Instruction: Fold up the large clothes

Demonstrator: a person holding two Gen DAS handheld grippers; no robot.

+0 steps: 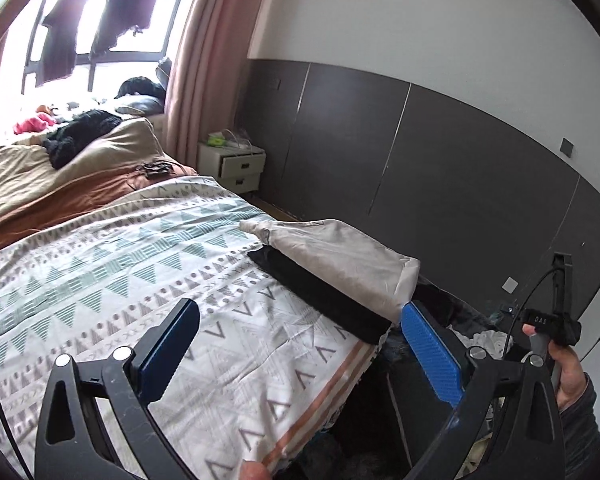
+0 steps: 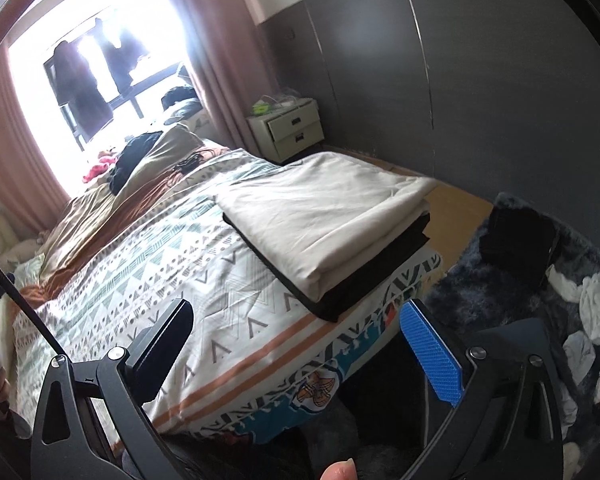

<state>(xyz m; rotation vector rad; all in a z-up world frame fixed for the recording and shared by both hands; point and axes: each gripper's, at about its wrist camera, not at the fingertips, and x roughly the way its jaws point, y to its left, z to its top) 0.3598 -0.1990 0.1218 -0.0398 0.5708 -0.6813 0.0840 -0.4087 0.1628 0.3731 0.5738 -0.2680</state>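
Both grippers hang empty over the near edge of the bed: the left gripper (image 1: pixel 300 352) and the right gripper (image 2: pixel 296 350) each have their jaws spread wide, nothing between them. Folding looks finished for two pieces. A cream garment (image 2: pixel 324 216) lies folded flat and square on top of a folded black garment (image 2: pixel 364 280), stacked at the corner of the patterned duvet (image 2: pixel 172 272). Loose white clothes (image 2: pixel 596 300) on the floor may be left to fold.
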